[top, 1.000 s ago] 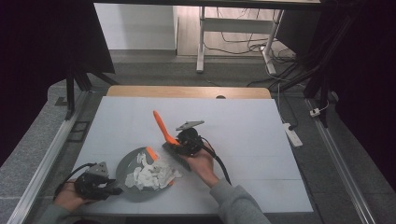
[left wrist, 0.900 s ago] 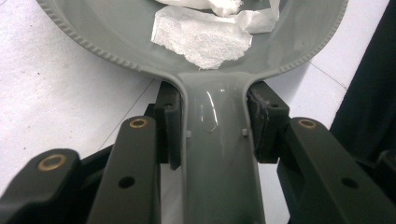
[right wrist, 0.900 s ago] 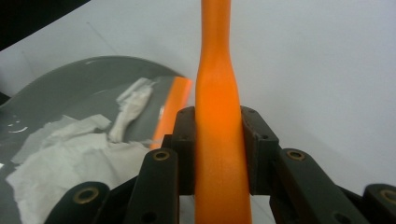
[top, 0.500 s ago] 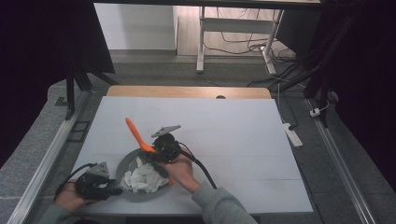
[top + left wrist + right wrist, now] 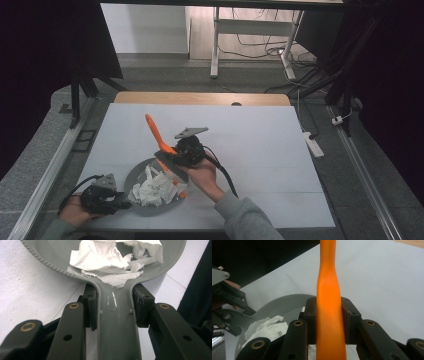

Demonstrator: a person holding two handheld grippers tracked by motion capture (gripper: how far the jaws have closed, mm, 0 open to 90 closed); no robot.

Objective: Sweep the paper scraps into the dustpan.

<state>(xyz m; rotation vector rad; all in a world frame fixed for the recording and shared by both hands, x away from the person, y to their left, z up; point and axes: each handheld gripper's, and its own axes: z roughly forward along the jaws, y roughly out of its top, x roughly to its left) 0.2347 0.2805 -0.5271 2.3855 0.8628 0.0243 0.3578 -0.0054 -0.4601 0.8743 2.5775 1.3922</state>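
A grey pan (image 5: 134, 172) lies on the white table at the front left, with torn white paper (image 5: 152, 187) piled in it. My left gripper (image 5: 120, 202) is shut on the pan's handle (image 5: 116, 322), one pad on each side, and the paper (image 5: 100, 255) lies just ahead in the pan (image 5: 50, 265). My right gripper (image 5: 167, 160) hovers over the pan's far right rim, shut on an orange spatula (image 5: 154, 131) whose handle slants up and to the left. Its lower end reaches into the paper. The spatula (image 5: 329, 302) stands clamped between the right gripper's (image 5: 329, 320) pads, above the pan (image 5: 279, 302).
The white tabletop (image 5: 260, 150) stretches open to the right and behind the pan, ending in a wooden strip (image 5: 200, 98) at the far edge. A white power strip (image 5: 311, 142) lies off the table's right side. Metal rails (image 5: 50, 165) run along both sides.
The right gripper swung left over the pan with the spatula, then came back a little to the right and up. The left gripper and the pan kept still.
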